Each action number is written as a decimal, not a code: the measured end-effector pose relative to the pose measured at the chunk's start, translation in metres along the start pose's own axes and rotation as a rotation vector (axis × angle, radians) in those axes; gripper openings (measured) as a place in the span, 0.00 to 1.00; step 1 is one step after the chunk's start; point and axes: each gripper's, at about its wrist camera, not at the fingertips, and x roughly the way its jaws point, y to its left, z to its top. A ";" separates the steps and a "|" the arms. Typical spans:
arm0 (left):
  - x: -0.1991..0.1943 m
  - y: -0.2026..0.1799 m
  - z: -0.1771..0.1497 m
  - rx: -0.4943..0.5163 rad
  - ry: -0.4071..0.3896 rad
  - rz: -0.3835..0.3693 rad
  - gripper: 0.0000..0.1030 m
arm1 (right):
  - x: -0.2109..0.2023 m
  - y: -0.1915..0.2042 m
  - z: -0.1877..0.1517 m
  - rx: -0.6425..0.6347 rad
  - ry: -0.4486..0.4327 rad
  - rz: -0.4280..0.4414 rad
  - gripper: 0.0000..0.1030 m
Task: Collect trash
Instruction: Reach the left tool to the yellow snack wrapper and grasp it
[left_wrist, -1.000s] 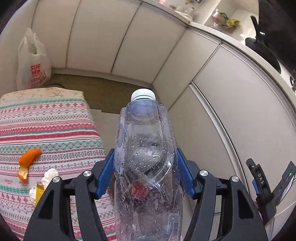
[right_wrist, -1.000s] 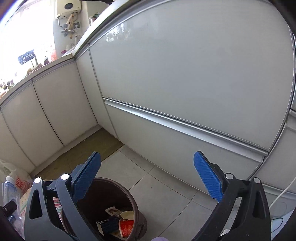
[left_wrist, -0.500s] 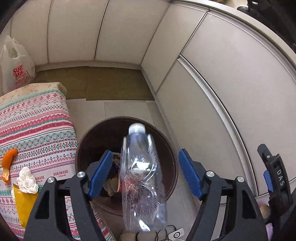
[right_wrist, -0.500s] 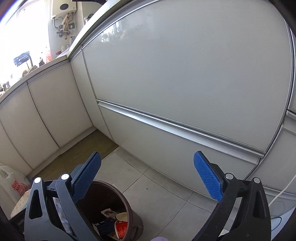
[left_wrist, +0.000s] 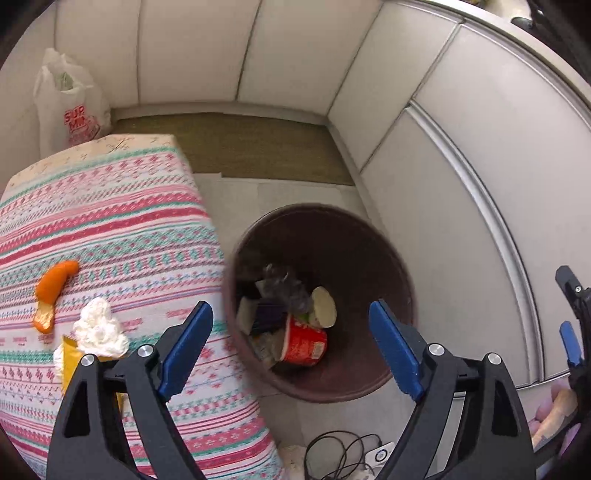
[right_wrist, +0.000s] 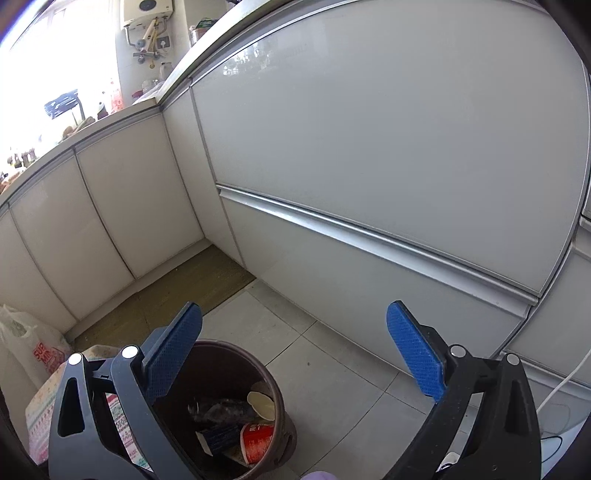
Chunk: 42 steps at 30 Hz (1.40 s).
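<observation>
A brown trash bin (left_wrist: 380, 236) stands on the tiled floor beside the cloth-covered table (left_wrist: 122, 221). Inside lie a clear plastic bottle (left_wrist: 286, 284), a red cup (left_wrist: 306, 345) and other scraps. My left gripper (left_wrist: 291, 343) is open and empty above the bin. On the table lie an orange peel (left_wrist: 53, 286), a crumpled white tissue (left_wrist: 98, 330) and a yellow wrapper (left_wrist: 70, 363). My right gripper (right_wrist: 295, 354) is open and empty, above the floor beside the bin (right_wrist: 275, 400); the bottle (right_wrist: 221, 408) and red cup (right_wrist: 256, 441) show there too.
White cabinet fronts (left_wrist: 480, 166) wall the corner. A white plastic bag (left_wrist: 68, 107) stands behind the table, also in the right wrist view (right_wrist: 27, 354). A brown mat (left_wrist: 258, 147) lies along the cabinets. Cables and a white device (left_wrist: 354, 452) lie on the floor.
My left gripper opened and let go of the clear bottle, which dropped into the bin. The left gripper tilted down over the bin. The right gripper stayed open and shifted little.
</observation>
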 end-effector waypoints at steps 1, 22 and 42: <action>-0.001 0.006 -0.002 -0.007 0.007 0.007 0.82 | -0.002 0.006 -0.004 -0.026 0.009 0.011 0.93; -0.031 0.238 -0.095 -0.254 0.183 0.057 0.82 | -0.034 0.155 -0.112 -0.534 0.289 0.303 0.93; 0.005 0.236 -0.095 -0.339 0.232 -0.083 0.75 | -0.031 0.189 -0.138 -0.641 0.299 0.291 0.93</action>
